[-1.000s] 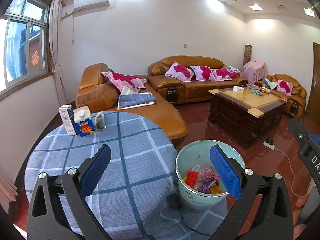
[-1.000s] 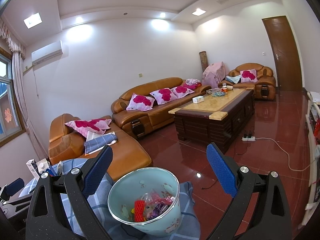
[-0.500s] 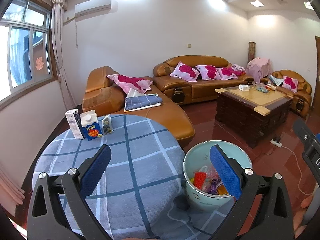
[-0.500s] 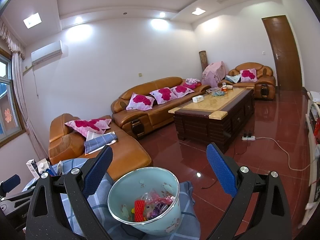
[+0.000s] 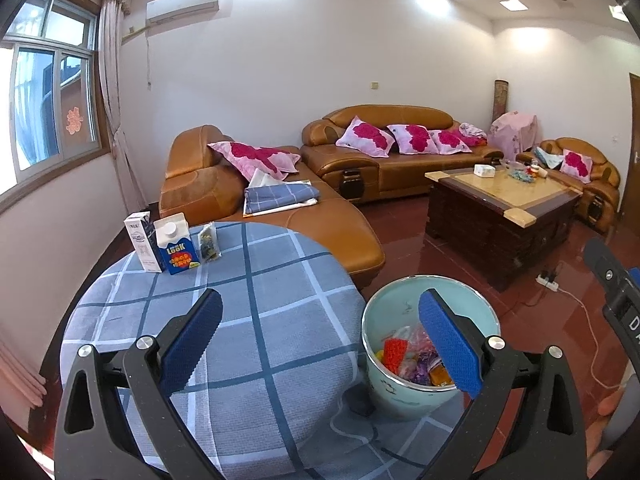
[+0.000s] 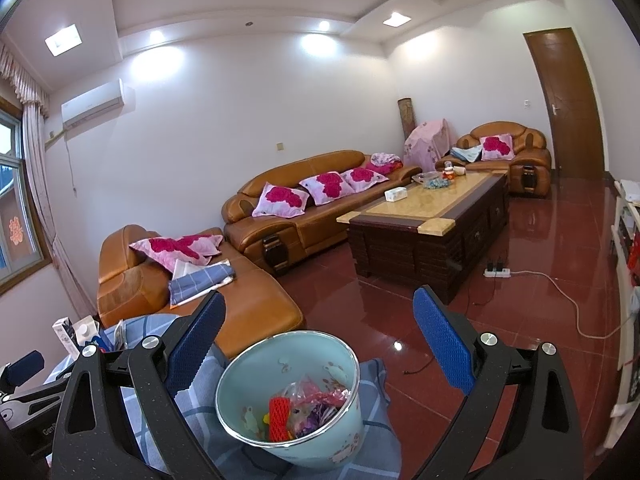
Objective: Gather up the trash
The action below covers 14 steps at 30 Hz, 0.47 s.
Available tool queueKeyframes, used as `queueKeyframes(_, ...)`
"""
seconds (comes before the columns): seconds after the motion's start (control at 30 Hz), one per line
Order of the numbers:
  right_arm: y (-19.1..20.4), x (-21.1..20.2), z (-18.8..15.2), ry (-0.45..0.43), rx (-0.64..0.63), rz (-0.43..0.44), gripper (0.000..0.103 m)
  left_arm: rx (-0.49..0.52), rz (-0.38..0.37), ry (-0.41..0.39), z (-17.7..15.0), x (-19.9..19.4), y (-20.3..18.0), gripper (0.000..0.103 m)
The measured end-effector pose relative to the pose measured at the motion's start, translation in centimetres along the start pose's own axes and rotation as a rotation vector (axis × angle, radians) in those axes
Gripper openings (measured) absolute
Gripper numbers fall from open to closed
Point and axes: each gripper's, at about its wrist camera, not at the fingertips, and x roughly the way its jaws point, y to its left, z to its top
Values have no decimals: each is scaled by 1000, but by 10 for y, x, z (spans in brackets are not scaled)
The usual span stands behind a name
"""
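A pale green bin point(image 5: 400, 396) stands at the right edge of a round table with a blue checked cloth point(image 5: 248, 320). It holds several colourful wrappers point(image 5: 412, 360). It also shows in the right wrist view point(image 6: 320, 440), with the wrappers point(image 6: 304, 408) inside. My left gripper point(image 5: 320, 340) is open and empty above the cloth, its right finger over the bin. My right gripper point(image 6: 318, 340) is open and empty above and behind the bin. A white carton point(image 5: 141, 240), a blue carton point(image 5: 176, 246) and a small packet point(image 5: 209, 242) stand at the table's far left.
Brown leather sofas point(image 5: 384, 160) with pink cushions line the far wall. A dark wooden coffee table point(image 5: 500, 208) stands on the red tiled floor point(image 6: 540, 320). A power strip point(image 6: 497, 272) and white cable lie on the floor. A door point(image 6: 568, 104) is at the right.
The left gripper has pulled back and risen a little, so the table and cartons sit further off. The right gripper has barely moved. Both stay open.
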Motion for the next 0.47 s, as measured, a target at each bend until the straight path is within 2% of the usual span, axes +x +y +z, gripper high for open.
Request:
queueKeyframes(0.2, 0, 2, -2, 7, 5, -3, 93, -21, 11, 17, 1, 3, 3, 97)
queueKeyframes(0.3, 1, 2, -4, 10, 4, -2, 93, -29, 40, 14, 1, 4, 5, 97)
queueKeyframes(0.47, 3, 4, -4, 17, 5, -3, 93, -31, 34, 19, 1, 4, 7, 97)
